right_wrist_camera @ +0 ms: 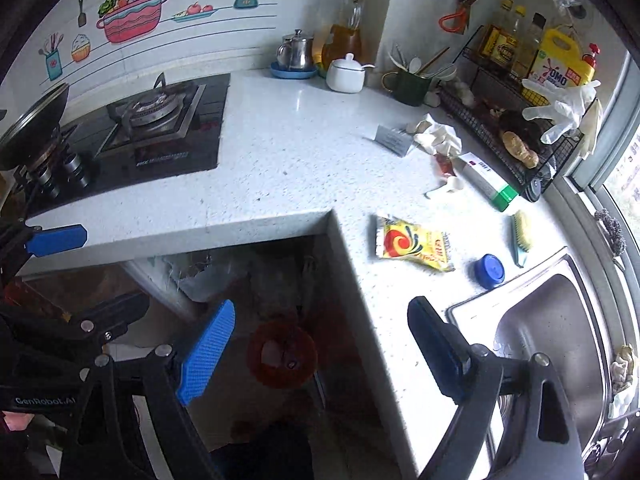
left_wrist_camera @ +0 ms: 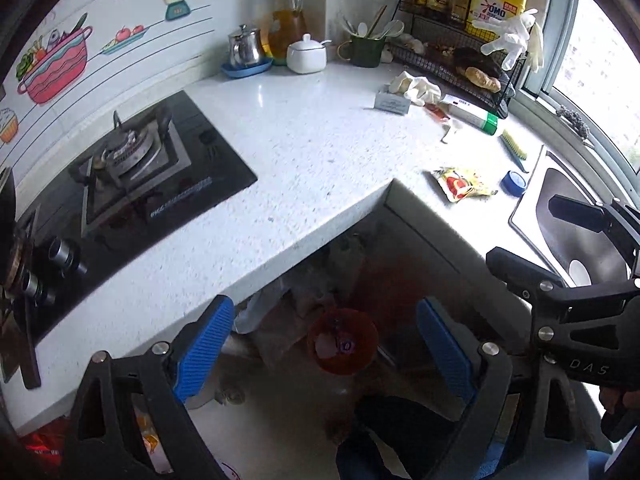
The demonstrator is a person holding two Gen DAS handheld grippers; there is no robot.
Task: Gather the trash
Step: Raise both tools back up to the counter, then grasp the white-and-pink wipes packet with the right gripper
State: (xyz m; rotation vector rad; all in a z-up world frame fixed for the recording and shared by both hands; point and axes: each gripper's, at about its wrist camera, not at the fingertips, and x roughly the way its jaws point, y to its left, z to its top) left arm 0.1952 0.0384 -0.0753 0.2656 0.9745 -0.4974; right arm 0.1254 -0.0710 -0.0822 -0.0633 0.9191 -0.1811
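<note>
While both the left gripper (left_wrist_camera: pixel 326 354) and right gripper (right_wrist_camera: pixel 320 354) hang spread wide and empty, there's plenty left: yellow wrapper (right_wrist_camera: pixel 414 249) and blue cap (right_wrist_camera: pixel 489 271) sit ahead-right of the right jaws, red bin (right_wrist_camera: pixel 282 354) directly below between them.

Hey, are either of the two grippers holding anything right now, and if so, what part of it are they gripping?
Nothing is held. The left gripper and the right gripper both stand open with empty space between their fingers, above the red bin.
</note>
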